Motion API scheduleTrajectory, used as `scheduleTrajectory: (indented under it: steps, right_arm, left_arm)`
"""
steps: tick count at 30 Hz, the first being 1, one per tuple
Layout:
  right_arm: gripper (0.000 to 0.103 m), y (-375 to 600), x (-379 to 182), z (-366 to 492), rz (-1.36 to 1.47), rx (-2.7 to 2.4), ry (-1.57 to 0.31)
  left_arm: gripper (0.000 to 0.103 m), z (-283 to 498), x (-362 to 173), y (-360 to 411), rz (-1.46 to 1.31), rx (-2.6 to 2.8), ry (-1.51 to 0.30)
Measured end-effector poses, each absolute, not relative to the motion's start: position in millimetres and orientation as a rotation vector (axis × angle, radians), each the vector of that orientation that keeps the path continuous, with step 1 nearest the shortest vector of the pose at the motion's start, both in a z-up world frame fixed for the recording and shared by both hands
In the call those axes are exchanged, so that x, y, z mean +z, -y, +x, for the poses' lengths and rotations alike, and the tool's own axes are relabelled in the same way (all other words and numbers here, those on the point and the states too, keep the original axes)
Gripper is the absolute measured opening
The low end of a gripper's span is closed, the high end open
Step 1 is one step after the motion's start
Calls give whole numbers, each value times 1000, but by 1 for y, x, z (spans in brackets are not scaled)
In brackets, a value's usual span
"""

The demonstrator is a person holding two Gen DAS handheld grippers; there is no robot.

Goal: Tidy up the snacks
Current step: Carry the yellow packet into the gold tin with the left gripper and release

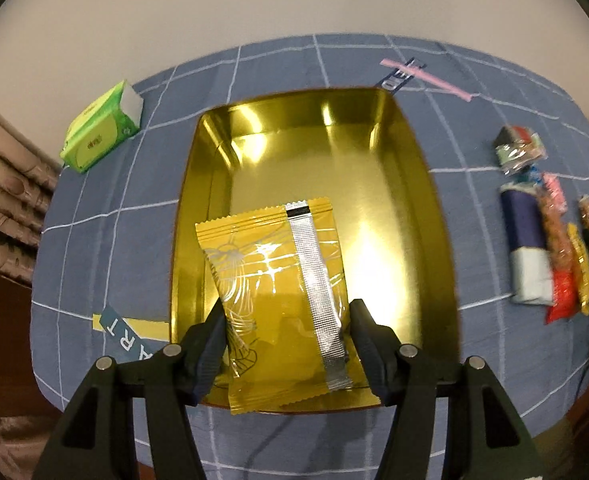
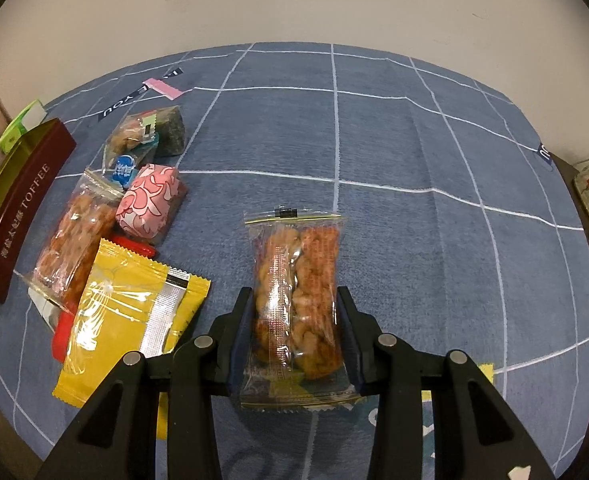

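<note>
So this is mid-sort, with both hands loaded at once. The left gripper [image 1: 286, 324] is clamped on a yellow foil packet [image 1: 274, 292], seam side up, and is holding it right over the gold tin [image 1: 426, 208], which looks otherwise bare inside. Hard to tell from the left wrist view whether the packet's bottom edge is already touching the tin floor or hanging just above it; it sits toward the near end of the tin either way.

Meanwhile the right gripper [image 2: 294, 312] is closed around a clear packet of twisted fried dough [image 2: 296, 280], pinching it across its width. It's out over the blue checked cloth on the worktop [image 2: 414, 140], and whether it's lifted or resting there isn't clear.

The rest of the snack pile [image 2: 106, 216] lies to the left in the right wrist view: another yellow packet [image 2: 134, 320], a pink patterned one [image 2: 150, 200], a few clear bags, all bunched up and overlapping beside the tin's maroon side wall [image 2: 22, 216] with TOFFEE printed on it. A green tissue pack [image 1: 102, 128] sits off beyond the tin and looks unrelated.

Best guess at the step: dropping the first snack into the tin. Next move probably needs the left gripper to let go low so the foil packet lies flat, then clear out so the right one can swing its packet over the wall and set it alongside, not on top.
</note>
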State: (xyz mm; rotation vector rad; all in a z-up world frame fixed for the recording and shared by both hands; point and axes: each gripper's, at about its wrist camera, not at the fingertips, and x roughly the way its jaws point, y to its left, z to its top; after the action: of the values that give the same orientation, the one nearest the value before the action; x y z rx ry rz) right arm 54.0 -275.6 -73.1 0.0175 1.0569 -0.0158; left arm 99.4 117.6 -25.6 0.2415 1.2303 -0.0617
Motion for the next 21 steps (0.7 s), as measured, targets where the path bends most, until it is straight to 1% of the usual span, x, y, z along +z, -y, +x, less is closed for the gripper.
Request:
scheduleTrajectory:
  steps: [12, 21]
  right_arm:
    - [37, 274, -73, 56, 33, -47, -1072]
    - [37, 272, -72, 55, 32, -64, -1085]
  left_arm:
    - [60, 101, -51, -136, 299, -26, -1277]
    - [61, 99, -52, -135, 309, -11, -1265]
